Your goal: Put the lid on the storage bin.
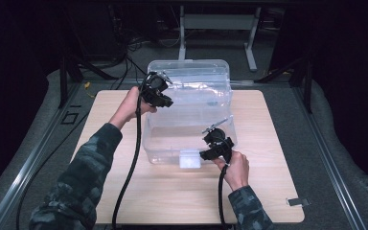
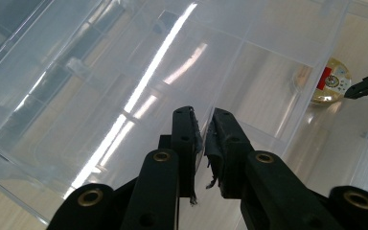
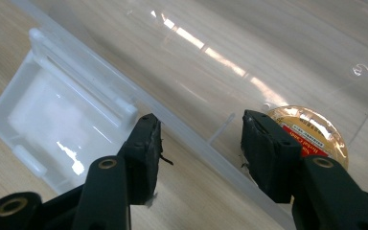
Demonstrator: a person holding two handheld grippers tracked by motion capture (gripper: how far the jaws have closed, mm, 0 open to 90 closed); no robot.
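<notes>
Sitting on the pale wooden table (image 1: 268, 191), the clear plastic storage box (image 1: 191, 139) has its lid raised. The left gripper (image 1: 159, 93) pinches that clear lid (image 1: 191, 76); the right gripper (image 1: 214, 149), jaws apart, straddles the front rim beside the white latch (image 1: 189, 159).

A: What is hidden at the clear plastic bin (image 1: 191, 96)?

B: In the high view, part of its near rim is covered by the right gripper (image 1: 215, 148), and its left wall by the left gripper (image 1: 159, 93). Whether anything is pinched there cannot be told.

A: And the round item (image 3: 311, 132) inside?

B: In the right gripper view, its lower side is masked by a jaw, and the red label's print is too small to be read. In the left gripper view, the round item (image 2: 331, 81) is blurred behind the bin's wall.

A: The person?

B: The sleeves (image 1: 76, 187) are cut off by the bottom edge.
</notes>
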